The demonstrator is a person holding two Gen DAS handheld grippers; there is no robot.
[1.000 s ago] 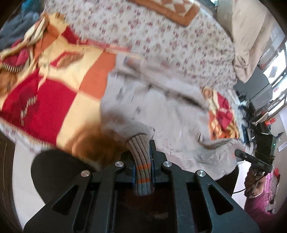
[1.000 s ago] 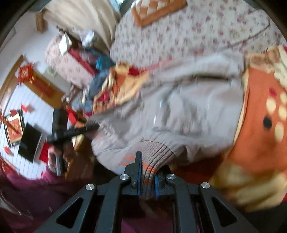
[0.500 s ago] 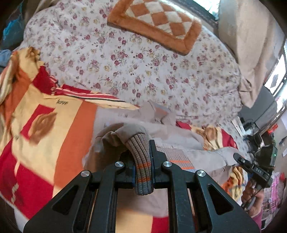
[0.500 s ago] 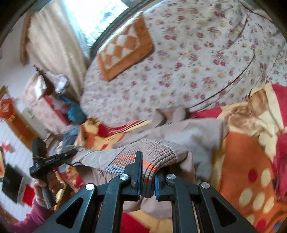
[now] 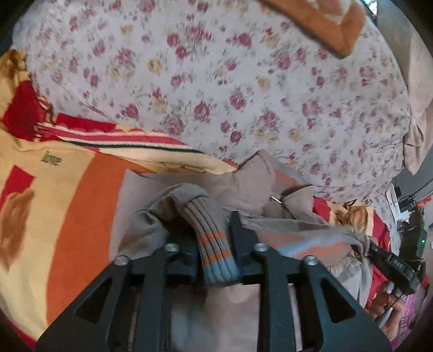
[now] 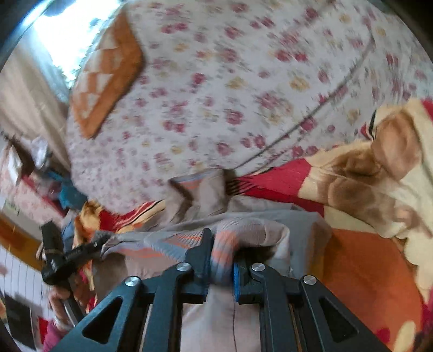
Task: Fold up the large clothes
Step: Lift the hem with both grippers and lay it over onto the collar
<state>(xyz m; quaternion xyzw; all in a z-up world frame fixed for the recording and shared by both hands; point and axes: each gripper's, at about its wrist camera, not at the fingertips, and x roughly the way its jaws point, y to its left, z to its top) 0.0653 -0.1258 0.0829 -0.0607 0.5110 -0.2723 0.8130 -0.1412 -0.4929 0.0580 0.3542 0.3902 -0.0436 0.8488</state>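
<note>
Grey jacket (image 5: 243,189) on patterned blanket (image 5: 81,195), bed with floral sheet (image 5: 243,81).
Left gripper (image 5: 213,238): jaws opening, ribbed hem (image 5: 213,243) between them, apparently loose. Right gripper (image 6: 220,260): clamped on the hem (image 6: 224,249); view blurred.

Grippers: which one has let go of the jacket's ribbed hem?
The left gripper: its fingers are opening, gaps beside the ribbed hem. The right gripper pinches it tight.

The flowery cover (image 6: 243,94) looks smeary. The orange pillow (image 5: 333,24) is cut off at the top.
</note>
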